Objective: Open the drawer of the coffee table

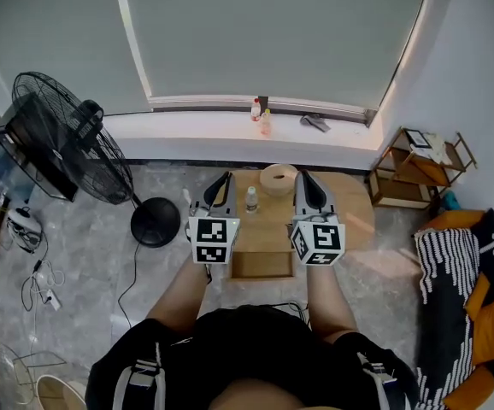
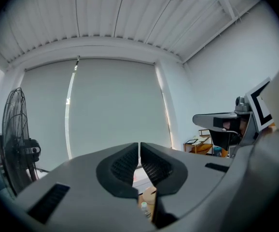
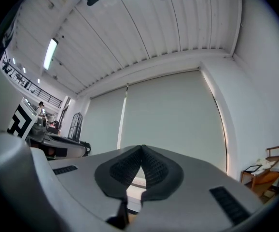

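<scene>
In the head view the low wooden coffee table (image 1: 349,213) stands below me, and its drawer (image 1: 262,276) sticks out open from the near edge. A tape roll (image 1: 278,179) and a small bottle (image 1: 251,199) rest on the tabletop. My left gripper (image 1: 222,180) and right gripper (image 1: 308,180) are held side by side high above the table, pointing at the window. Both are shut with nothing in them. In the left gripper view the pads (image 2: 139,148) meet, and the bottle (image 2: 145,208) shows beneath them. In the right gripper view the pads (image 3: 141,150) also touch.
A black standing fan (image 1: 67,148) with a round base (image 1: 155,221) is left of the table. Cables (image 1: 38,272) lie on the floor at the left. Small bottles (image 1: 261,116) stand on the windowsill. A wooden shelf (image 1: 414,169) and a striped cushion (image 1: 465,289) are at the right.
</scene>
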Available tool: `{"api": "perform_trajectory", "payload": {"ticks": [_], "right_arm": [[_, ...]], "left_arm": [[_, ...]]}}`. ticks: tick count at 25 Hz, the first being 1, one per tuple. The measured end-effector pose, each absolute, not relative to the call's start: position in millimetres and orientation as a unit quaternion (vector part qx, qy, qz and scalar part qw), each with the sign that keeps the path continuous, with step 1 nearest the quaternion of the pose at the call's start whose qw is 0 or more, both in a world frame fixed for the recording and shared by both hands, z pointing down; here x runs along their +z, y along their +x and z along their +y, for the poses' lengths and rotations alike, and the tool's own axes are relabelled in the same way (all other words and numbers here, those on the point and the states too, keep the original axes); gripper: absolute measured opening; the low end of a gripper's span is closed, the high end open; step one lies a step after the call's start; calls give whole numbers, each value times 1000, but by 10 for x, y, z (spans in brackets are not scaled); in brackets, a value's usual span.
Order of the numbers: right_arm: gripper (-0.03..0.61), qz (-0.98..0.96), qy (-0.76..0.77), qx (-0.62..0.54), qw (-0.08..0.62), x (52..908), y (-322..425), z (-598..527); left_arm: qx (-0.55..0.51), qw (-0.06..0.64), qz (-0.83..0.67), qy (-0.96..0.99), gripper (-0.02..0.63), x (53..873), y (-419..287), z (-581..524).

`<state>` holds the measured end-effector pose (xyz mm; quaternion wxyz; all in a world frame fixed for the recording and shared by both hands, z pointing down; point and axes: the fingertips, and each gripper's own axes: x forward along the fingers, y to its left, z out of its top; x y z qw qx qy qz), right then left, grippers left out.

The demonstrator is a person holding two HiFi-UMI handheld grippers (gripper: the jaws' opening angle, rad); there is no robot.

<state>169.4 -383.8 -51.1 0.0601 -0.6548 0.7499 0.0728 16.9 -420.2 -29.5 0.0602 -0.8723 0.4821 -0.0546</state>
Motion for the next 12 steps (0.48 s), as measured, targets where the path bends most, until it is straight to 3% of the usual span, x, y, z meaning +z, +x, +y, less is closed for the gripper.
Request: {"api": "perform_trajectory", "payload": {"ticks": [12], "right_arm": [[12,758,-646,71,56,-427,1812,-3558]], "left_arm": [[-37,11,502,-864,31,-200,215,-3924]]}}
